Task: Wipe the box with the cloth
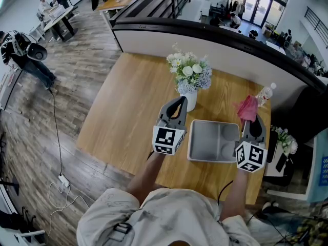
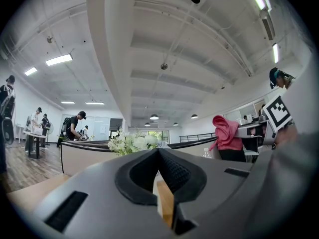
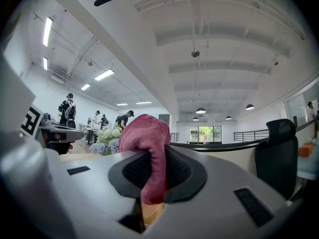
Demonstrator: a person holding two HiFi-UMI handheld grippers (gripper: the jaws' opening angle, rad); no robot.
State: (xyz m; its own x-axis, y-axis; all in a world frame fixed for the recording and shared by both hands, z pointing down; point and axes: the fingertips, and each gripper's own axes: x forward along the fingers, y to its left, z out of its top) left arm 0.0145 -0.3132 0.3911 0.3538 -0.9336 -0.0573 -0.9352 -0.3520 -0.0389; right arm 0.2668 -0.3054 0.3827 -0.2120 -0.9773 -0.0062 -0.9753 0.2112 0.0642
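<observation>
A grey box (image 1: 202, 140) with inner compartments lies on the wooden table (image 1: 128, 106), between my two grippers. My right gripper (image 1: 252, 121) stands at the box's right edge, pointing up, shut on a pink cloth (image 1: 247, 108). In the right gripper view the cloth (image 3: 147, 148) bulges out above the jaws. My left gripper (image 1: 180, 101) is just left of the box, raised and shut with nothing in it; in the left gripper view its tips (image 2: 158, 152) meet against the ceiling.
A white vase of flowers (image 1: 189, 76) stands behind the box, close to my left gripper. A clear bottle (image 1: 265, 94) is at the table's far right. A low partition (image 1: 205, 42) runs behind the table. People work at desks far left.
</observation>
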